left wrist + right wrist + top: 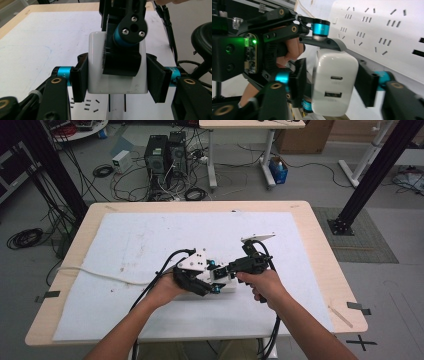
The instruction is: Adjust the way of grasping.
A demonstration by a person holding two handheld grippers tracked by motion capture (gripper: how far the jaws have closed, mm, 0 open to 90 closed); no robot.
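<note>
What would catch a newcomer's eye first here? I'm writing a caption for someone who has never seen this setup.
First, the white charger block, showing two ports on its face, caught between both tools near the table's middle. The left hand-held gripper flanks its sides, while the right hand-held gripper has a jaw across its face. Beneath lies a white power strip on the white sheet covering the wooden table.
</note>
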